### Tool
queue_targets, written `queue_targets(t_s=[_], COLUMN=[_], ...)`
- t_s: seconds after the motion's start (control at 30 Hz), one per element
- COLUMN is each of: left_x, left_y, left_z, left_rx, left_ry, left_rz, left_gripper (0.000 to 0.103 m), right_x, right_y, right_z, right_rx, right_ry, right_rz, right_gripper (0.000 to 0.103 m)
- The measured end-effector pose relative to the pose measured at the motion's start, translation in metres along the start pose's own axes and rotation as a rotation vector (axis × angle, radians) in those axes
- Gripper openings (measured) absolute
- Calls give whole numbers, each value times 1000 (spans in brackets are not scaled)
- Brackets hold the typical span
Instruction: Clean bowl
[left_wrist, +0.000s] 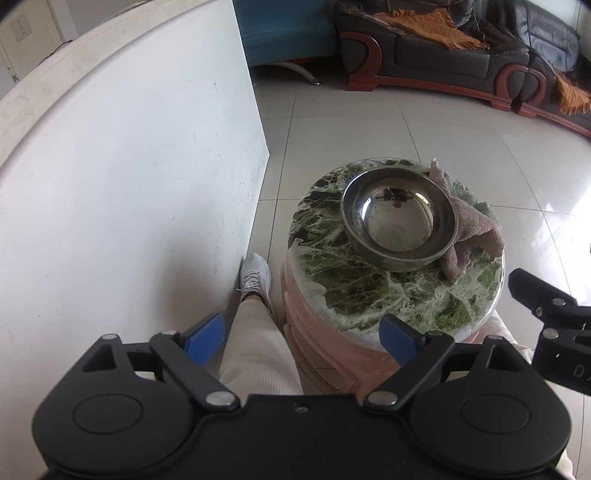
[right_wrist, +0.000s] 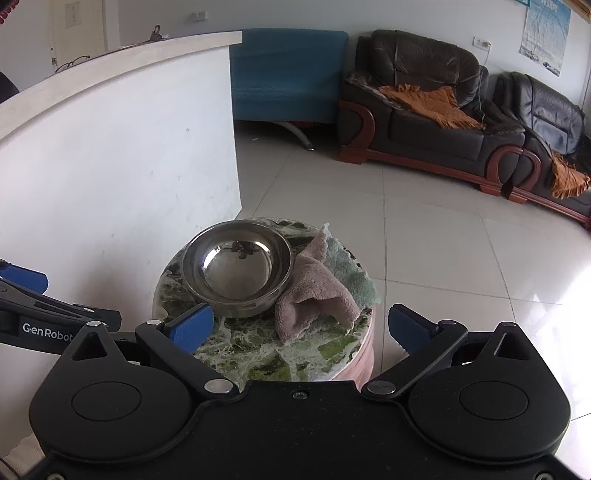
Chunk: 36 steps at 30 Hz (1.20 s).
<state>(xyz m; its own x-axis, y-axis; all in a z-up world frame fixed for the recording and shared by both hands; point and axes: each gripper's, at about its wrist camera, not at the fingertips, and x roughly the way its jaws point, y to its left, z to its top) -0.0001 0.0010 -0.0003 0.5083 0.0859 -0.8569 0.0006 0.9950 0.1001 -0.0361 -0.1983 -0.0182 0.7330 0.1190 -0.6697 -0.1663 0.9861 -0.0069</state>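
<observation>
A steel bowl (left_wrist: 399, 218) stands upright on a small round green marble table (left_wrist: 369, 295); it also shows in the right wrist view (right_wrist: 236, 267). A pinkish-brown cloth (left_wrist: 469, 236) with a green underside lies crumpled against the bowl's right side, also in the right wrist view (right_wrist: 317, 295). My left gripper (left_wrist: 303, 336) is open and empty, held near the table's front left edge. My right gripper (right_wrist: 301, 328) is open and empty, just before the table's front edge, facing bowl and cloth.
A white counter wall (left_wrist: 129, 184) stands close on the left. My leg and white shoe (left_wrist: 255, 277) are between wall and table. Dark leather sofas (right_wrist: 443, 122) and a blue seat (right_wrist: 284, 77) stand at the back across a tiled floor (right_wrist: 443, 258).
</observation>
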Motion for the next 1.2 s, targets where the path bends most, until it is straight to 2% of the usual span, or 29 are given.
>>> queue_targets(t_s=[0.3,0.5,1.2], left_x=[4,2,3], left_y=[11,-1,-15], left_z=[-4,-4,-7], left_rx=[16,15,30], left_ry=[10,14,42], left_rz=[11,29,-40], left_gripper=[91,91,91], right_x=[-3,-9,-10], right_y=[-13,-8,-12], right_z=[-1,-2,-2], right_rx=[51,30,29], right_ry=[3,8,12], right_rz=[-7,-18,-33], right_gripper=[103,103,103])
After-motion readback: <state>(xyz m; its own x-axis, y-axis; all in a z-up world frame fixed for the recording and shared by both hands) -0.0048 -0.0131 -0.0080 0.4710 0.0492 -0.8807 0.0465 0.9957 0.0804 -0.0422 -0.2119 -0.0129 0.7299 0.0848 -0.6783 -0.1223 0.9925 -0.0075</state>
